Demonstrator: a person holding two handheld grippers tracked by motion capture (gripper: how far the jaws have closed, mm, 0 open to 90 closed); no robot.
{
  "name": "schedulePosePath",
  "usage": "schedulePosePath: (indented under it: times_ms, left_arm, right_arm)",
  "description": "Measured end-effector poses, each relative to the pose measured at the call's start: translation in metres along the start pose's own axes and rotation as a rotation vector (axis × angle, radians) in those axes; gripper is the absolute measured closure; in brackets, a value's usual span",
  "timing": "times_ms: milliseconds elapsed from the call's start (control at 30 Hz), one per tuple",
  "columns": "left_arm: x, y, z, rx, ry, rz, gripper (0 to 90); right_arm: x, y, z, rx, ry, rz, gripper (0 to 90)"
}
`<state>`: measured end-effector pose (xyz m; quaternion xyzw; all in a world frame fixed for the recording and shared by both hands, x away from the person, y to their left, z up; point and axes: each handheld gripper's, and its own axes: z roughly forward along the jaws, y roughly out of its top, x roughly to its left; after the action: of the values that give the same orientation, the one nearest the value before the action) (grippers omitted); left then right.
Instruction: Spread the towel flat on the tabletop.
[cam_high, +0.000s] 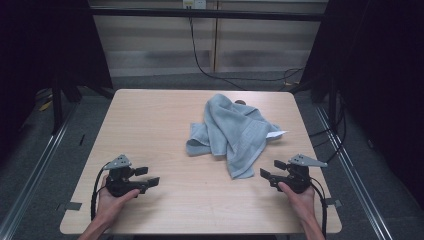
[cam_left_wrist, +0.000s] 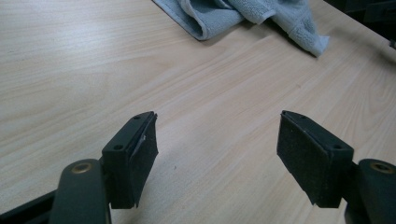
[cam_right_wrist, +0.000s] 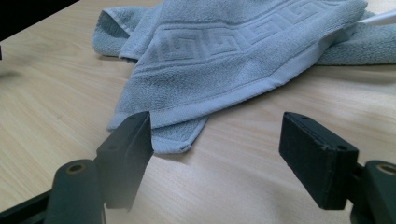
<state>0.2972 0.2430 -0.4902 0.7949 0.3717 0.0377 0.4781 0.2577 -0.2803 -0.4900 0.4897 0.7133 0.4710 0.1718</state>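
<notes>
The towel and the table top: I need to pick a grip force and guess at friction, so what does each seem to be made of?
The towel looks like grey terry cloth, probably cotton: a looped, fuzzy pile, a woven key-pattern band and a flat hemmed edge, lying in soft folds. The table looks like light wood-grain laminate or veneer, smooth with a faint sheen; which of the two cannot be told.

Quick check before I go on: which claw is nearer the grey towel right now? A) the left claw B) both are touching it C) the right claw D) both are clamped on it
C: the right claw sits open just off the grey towel's near corner, while the left claw is open farther away across bare table.
</notes>
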Motion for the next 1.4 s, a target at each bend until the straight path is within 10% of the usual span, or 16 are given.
schedulePosePath:
  times_ms: [933,1400]
  left_arm:
    - [0.0,0.0,0.004,0.011,0.014,0.026,30.5]
    - [0.0,0.0,0.004,0.016,0.016,0.032,30.5]
  right_arm:
    - [0.016,0.033,0.019,0.052,0.141,-0.037,29.5]
    - [0.013,0.083,0.096,0.148,0.136,-0.096,28.6]
